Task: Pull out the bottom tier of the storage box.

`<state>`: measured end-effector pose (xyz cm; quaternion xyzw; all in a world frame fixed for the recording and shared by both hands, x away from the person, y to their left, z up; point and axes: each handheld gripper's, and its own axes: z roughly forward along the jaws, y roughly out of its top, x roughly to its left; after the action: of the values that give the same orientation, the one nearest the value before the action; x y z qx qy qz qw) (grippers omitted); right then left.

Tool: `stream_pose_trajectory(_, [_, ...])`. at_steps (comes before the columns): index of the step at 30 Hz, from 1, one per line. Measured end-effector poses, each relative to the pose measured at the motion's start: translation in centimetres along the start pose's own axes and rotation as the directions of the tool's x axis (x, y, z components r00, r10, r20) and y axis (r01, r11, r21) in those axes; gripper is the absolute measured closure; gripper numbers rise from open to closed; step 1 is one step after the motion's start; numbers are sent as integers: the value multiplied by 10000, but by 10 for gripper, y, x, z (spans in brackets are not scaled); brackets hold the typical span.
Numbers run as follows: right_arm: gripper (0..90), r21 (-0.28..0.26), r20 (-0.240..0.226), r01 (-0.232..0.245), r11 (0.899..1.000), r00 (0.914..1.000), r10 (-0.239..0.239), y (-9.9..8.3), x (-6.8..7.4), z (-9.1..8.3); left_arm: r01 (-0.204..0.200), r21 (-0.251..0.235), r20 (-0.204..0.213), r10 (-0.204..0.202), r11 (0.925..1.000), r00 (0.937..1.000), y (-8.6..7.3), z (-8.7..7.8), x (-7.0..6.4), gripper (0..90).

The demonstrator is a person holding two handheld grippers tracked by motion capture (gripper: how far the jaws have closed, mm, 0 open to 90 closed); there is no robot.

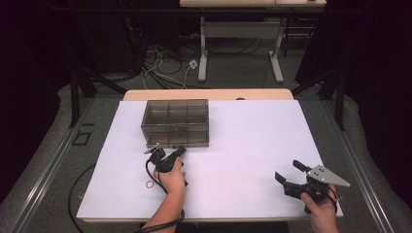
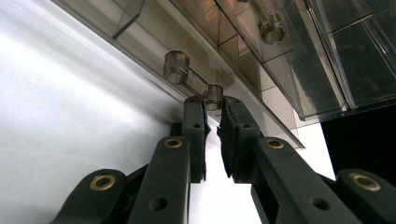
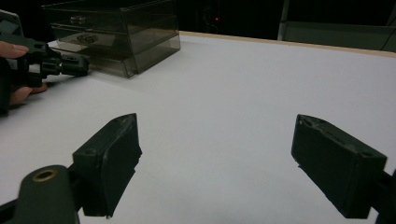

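From the high view, a smoke-grey transparent plastic drawer box (image 1: 176,122) stands toward the far left of the white-topped table (image 1: 252,145), its front facing the person. The left claw (image 1: 154,148) reaches in at the box's lower front edge, the left hand (image 1: 171,178) behind it; a small thin ring (image 1: 150,184) lies on the table just beside that hand. The right claw (image 1: 287,171) hovers well apart, near the table's right front corner, jaws spread and holding nothing.

In the left gripper view, the left claw (image 2: 213,108) has its two black jaws drawn close around the small clear knob (image 2: 214,96) of the bottom drawer (image 2: 140,37). A narrow gap shows lower down between the pads, so whether the tips truly pinch the knob is hard to tell; it appears gripped. A second clear knob (image 2: 272,29) sits on the drawer above.

In the right gripper view, the right claw (image 3: 217,156) stands wide open over bare table, with the drawer box (image 3: 116,35) and the left claw (image 3: 77,65) far off at upper left.

The risk, as judged here: the knob is small and slick, so a pull off its axis could slip the jaws free, or drag the whole light box forward with nothing bracing it.

No brand, label or writing can be read anywhere.
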<state>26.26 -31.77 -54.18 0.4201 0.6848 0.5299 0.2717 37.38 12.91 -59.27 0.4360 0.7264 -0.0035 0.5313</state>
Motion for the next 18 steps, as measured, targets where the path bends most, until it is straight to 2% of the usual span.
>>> stream_pose_trajectory(18, [147, 48, 7, 25, 10000, 10000, -25, 0, 0, 0, -61, 145, 113, 60, 9999, 9999, -5, -8, 2, 807])
